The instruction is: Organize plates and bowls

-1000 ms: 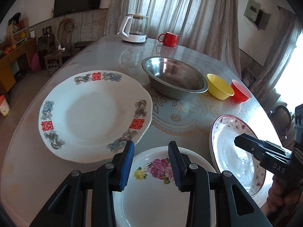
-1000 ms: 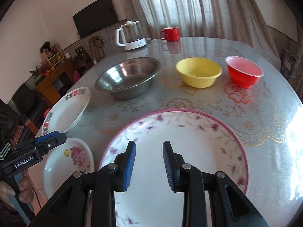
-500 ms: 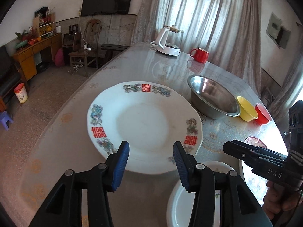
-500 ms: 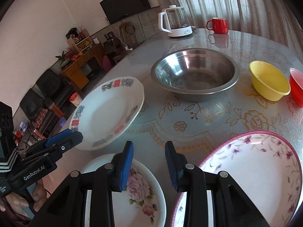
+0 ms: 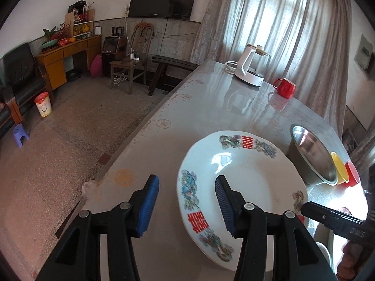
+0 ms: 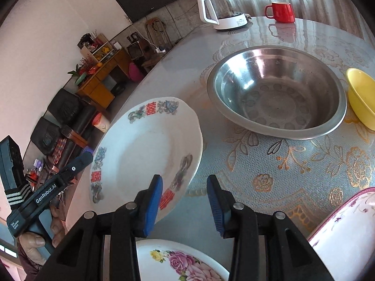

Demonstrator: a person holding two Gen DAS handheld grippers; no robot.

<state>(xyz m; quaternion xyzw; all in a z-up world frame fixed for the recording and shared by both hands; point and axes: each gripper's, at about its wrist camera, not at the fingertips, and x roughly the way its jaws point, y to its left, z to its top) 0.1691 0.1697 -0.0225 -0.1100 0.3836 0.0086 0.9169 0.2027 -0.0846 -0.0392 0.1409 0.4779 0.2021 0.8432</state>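
Both open, empty claws are swinging left since a second ago, the left claw (image 5: 186,205) now straddling the double-happiness plate (image 5: 243,187) rim, likely grasping it next.

Left wrist view low over the surface (image 5: 211,107) edge, facing along it toward the curtained window, right wrist view close above the steel bowl (image 6: 276,93), angled leftward, both sharing the double-happiness plate (image 5: 243,178) (image 6: 145,145), kettle (image 5: 250,70) (image 6: 222,11), red mug (image 5: 284,87) (image 6: 281,11)
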